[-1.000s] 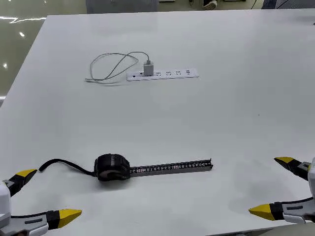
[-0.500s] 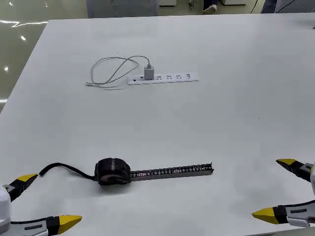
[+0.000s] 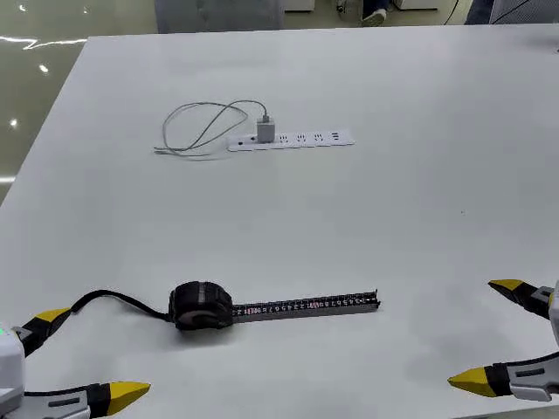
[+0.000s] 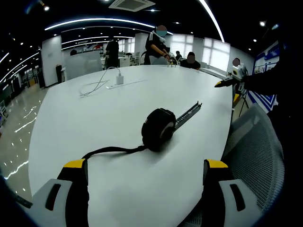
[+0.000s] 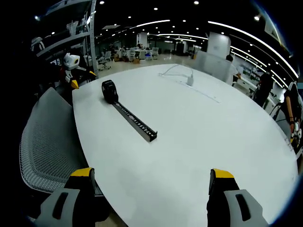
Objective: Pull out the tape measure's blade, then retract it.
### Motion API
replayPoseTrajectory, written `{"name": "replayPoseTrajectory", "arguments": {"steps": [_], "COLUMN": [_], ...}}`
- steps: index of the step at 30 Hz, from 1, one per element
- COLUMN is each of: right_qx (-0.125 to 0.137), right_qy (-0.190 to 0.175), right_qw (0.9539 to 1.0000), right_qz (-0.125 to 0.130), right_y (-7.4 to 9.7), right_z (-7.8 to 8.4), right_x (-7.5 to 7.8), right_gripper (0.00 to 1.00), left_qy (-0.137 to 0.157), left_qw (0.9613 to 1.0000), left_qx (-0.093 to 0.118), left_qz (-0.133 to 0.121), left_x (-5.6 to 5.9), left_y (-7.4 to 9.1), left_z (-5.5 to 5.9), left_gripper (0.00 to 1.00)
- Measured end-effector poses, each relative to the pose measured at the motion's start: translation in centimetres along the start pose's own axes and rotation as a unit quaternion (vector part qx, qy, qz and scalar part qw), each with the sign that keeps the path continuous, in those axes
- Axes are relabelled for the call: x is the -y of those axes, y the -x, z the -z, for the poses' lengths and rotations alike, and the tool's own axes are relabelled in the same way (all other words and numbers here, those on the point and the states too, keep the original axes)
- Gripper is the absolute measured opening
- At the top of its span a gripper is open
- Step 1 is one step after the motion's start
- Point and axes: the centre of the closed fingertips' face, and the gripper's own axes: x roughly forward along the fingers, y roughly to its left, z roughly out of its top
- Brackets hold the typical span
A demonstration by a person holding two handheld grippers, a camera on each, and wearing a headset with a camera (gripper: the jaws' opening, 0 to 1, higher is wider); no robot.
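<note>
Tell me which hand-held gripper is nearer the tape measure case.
The left hand-held gripper: the case lies close ahead of its open jaws, with the strap trailing toward it. The right hand-held gripper is out beyond the blade tip instead.

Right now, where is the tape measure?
In the head view the tape measure lies near the front edge of the table, left of centre, just ahead of the left hand-held gripper, its blade out toward the right.

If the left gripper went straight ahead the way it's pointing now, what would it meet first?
Probably the tape measure's black case, almost dead ahead of the left gripper. Its strap lies nearer but flat on the table, so the gripper's height decides which comes first.
</note>
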Motion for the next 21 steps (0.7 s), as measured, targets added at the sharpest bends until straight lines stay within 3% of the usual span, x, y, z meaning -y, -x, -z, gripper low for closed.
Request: {"name": "replayPoseTrajectory", "arguments": {"steps": [6, 9, 21], "right_qx": [-0.005, -0.009, -0.021], "right_qy": [0.013, 0.02, 0.06], "right_qw": [0.9999, 0.9997, 0.9975], "right_qz": [-0.005, -0.01, -0.031], "right_y": [-0.1, -0.2, -0.8], "right_z": [-0.8, -1.2, -2.5], "right_x": [0.5, 0.7, 0.8], "right_gripper": [0.99, 0.99, 0.99], "left_qy": [0.008, 0.015, 0.009], "left_qw": [0.9999, 0.9998, 0.9999], "left_qx": [-0.003, 0.007, 0.006], "left_qz": [-0.009, -0.012, -0.008], "left_x": [0.2, 0.3, 1.8], "left_y": [-0.4, -0.6, -1.7], "left_z": [-0.5, -1.2, -2.8], "left_gripper": [0.99, 0.99, 0.99]}}
